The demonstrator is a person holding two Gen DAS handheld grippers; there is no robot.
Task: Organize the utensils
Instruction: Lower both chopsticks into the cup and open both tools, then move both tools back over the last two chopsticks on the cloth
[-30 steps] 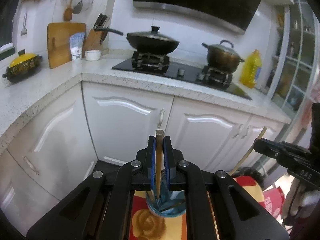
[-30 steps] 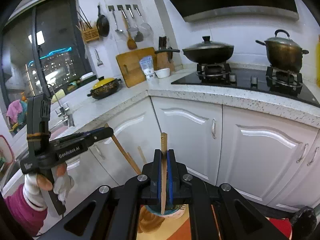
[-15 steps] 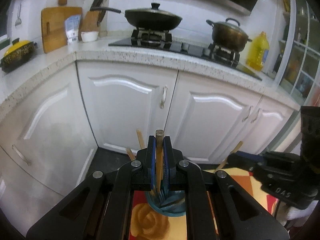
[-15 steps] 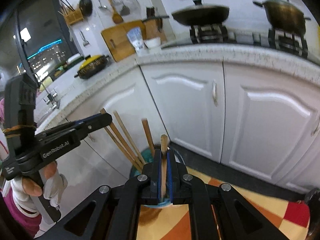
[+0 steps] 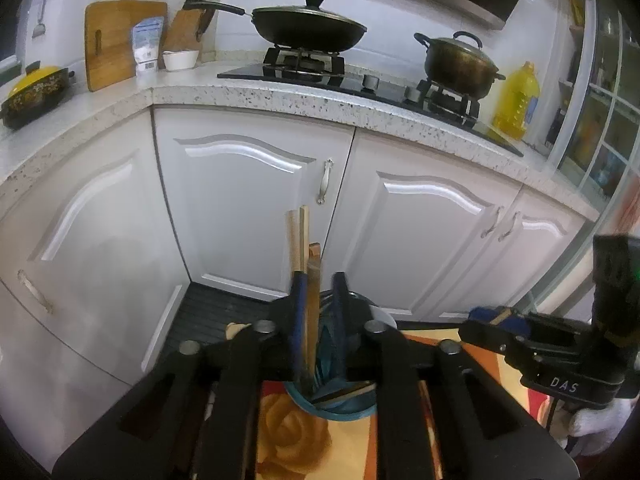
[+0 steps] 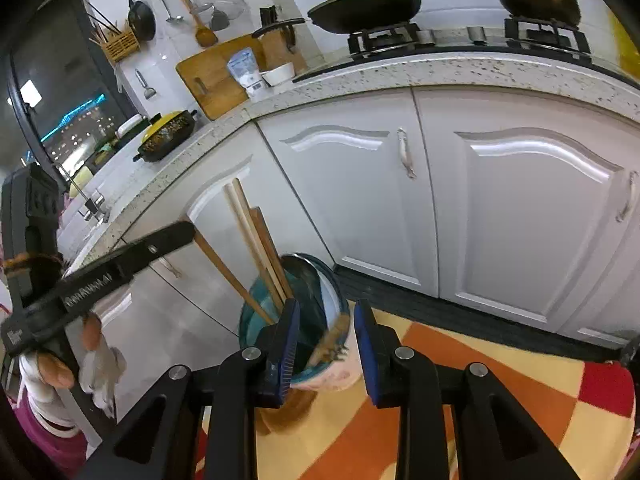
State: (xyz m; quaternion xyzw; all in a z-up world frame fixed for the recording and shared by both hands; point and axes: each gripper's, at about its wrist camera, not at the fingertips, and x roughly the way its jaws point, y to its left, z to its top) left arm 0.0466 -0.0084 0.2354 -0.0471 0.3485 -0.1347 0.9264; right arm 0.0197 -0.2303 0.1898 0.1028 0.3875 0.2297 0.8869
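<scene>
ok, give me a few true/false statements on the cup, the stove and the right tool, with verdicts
1. The right tool is open. True; its jaws have just been opening, with a blurred chopstick loose between them.
2. The wok has no lid. False: a lid is on it.
3. Wooden chopsticks stand in the teal cup. True.
4. The cup sits on the counter. False: it sits on an orange patterned cloth.

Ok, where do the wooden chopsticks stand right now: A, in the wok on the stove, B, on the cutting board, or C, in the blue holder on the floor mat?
C: the chopsticks lean out of the blue holder on the patterned mat.
</scene>
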